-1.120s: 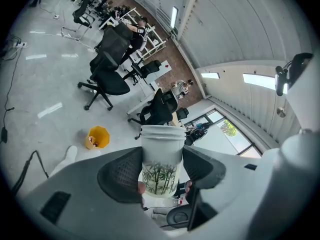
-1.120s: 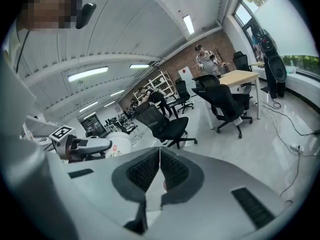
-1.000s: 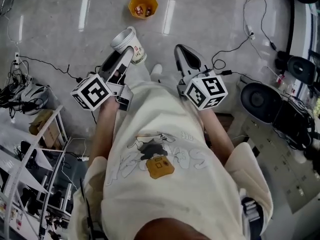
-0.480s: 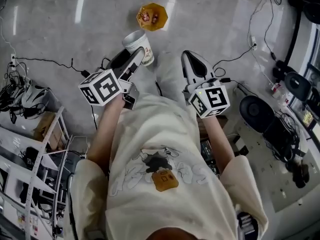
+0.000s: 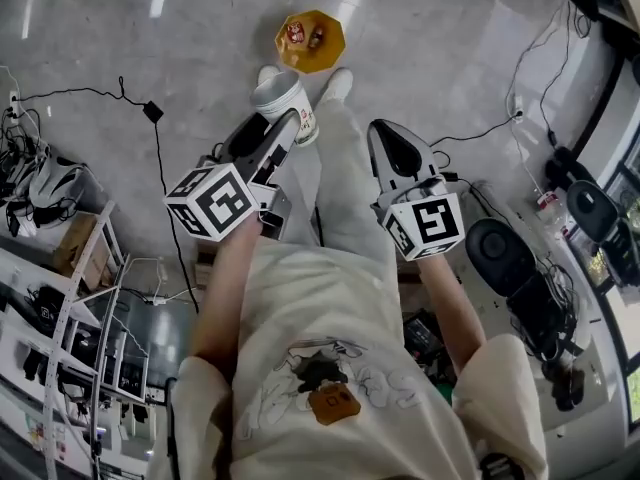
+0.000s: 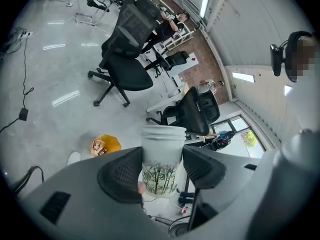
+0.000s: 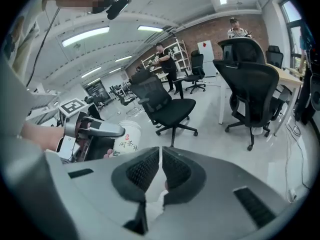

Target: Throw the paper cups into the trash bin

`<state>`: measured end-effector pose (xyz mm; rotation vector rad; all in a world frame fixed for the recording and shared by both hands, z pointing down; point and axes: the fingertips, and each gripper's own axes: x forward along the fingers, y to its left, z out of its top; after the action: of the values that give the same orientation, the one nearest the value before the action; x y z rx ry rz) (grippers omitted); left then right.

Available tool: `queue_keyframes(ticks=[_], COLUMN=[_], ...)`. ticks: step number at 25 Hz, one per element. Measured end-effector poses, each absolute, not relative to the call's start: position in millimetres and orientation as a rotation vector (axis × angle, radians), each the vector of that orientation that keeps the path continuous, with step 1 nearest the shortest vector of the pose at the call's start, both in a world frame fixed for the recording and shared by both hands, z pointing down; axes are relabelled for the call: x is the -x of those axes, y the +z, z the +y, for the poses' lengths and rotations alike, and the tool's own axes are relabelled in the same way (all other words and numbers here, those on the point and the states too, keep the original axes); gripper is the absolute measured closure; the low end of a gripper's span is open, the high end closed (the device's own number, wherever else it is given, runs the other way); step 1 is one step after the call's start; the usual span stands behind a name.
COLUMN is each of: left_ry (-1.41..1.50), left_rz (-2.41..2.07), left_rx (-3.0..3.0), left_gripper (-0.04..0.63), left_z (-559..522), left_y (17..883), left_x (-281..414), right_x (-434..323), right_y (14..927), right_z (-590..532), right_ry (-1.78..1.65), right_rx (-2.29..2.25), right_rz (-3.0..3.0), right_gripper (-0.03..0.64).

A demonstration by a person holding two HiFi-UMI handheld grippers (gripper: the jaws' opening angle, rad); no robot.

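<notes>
Observation, working from the left of the trash bin (image 5: 310,40) across to its right.

Well to the left of the bin, a black cable with a plug block (image 5: 152,111) is lying on the polished grey floor.

The left gripper (image 5: 287,128) is hanging on the person's side of the bin, slightly to its left. Its jaws are standing apart by the width of the paper cup (image 5: 283,100) and are clamping it, one ribbed pad against each side wall. In the left gripper view the cup (image 6: 162,156) is sitting upright between the jaws of the left gripper (image 6: 161,168). Its rim is showing above the pads and a green bamboo print is running around its lower half. The cup is being carried in the air, near the bin but not over its mouth. In that view the bin (image 6: 106,145) is showing low on the floor to the left of the cup.

The bin, yellow with an angular rim, is standing open on the floor. Small items are lying inside, too small to identify. A white shoe (image 5: 340,83) is resting just beside the bin, on the person's side.

The right gripper (image 5: 388,138) is hanging to the right of the bin, farther from it than the cup. In the right gripper view its pads are pressing together and gripping nothing (image 7: 160,159).
</notes>
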<state>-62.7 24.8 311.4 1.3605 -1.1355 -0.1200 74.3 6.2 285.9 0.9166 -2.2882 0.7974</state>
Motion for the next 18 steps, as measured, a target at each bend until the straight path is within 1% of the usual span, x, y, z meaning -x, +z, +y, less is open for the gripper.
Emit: queue_keyframes(ticks=[7, 8, 9, 10, 18], left_ry=[-0.107, -0.114, -0.115, -0.108, -0.084], left_rz=[-1.131, -1.124, -1.115, -1.104, -1.089], left_rx=[-1.318, -1.308, -1.291, -1.272, -1.220], left_gripper=[0.333, 0.333, 0.333, 0.333, 0.333], left_z=[6.7, 3.6, 3.4, 5.1, -12.5], left_y=[385.3, 397.6, 409.6, 421.4, 511.8], left_x=[54.6, 54.0, 52.2, 49.9, 51.7], right_x=[-58.2, -55.0, -53.6, -53.9, -47.7], right_y=[363.9, 375.8, 387.3, 398.8, 496.6], right_z=[-16.7, -19.6, -19.6, -17.6, -24.9], right_ry=[0.964, 0.975, 0.991, 1.009, 1.062], right_rx=[-0.956, -0.967, -0.977, -0.985, -1.023], right_rz=[-2.215, -2.207, -2.192, -2.171, -2.065], right_gripper=[0.603, 0.595, 0.568, 0.555, 0.555])
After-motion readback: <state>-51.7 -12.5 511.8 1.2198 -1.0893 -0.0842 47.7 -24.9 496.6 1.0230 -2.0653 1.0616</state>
